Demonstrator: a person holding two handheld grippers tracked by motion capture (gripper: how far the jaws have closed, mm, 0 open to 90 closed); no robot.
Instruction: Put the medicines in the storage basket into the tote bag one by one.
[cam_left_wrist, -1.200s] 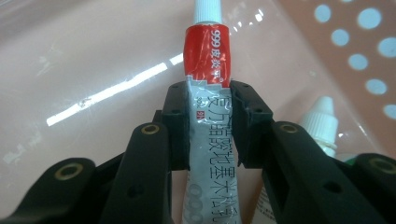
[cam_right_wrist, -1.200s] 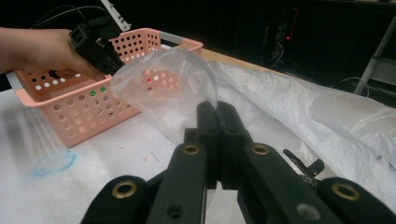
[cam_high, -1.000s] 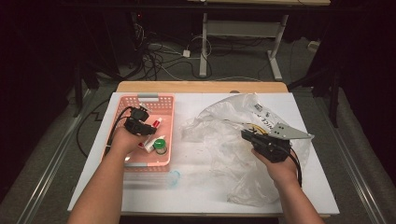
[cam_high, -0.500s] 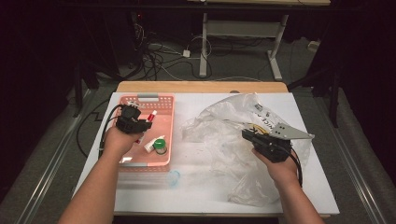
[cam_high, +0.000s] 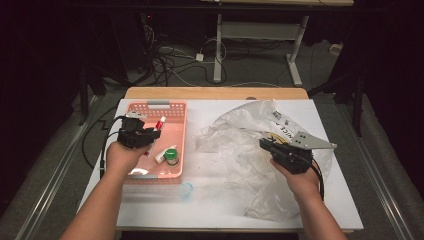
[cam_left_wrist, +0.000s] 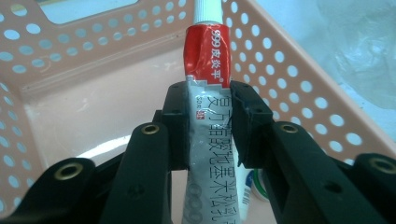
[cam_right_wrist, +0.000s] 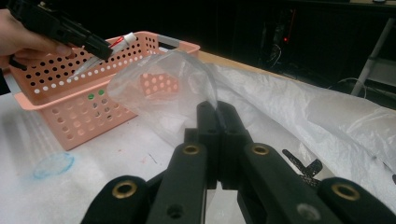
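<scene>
My left gripper (cam_high: 150, 133) is shut on a red and silver tube (cam_high: 160, 123) with a white cap. It holds the tube above the pink perforated basket (cam_high: 177, 107). In the left gripper view the pads clamp the tube (cam_left_wrist: 208, 60) at mid-length, with the basket wall (cam_left_wrist: 289, 79) behind it. A green-capped item (cam_high: 171, 154) lies in the basket. My right gripper (cam_high: 263, 144) is shut on an edge of the clear plastic bag (cam_high: 240, 135). In the right gripper view its jaws (cam_right_wrist: 217, 109) pinch a raised fold of the bag (cam_right_wrist: 163, 88).
The crumpled bag spreads over the right half of the white table (cam_high: 210, 210). A small blue ring mark (cam_high: 185, 190) lies in front of the basket. Cables and desk legs stand on the floor beyond the table's wooden far edge (cam_high: 215, 92).
My left gripper has risen and shifted left over the basket, carrying the tube with it. The right gripper and the bag have stayed put.
</scene>
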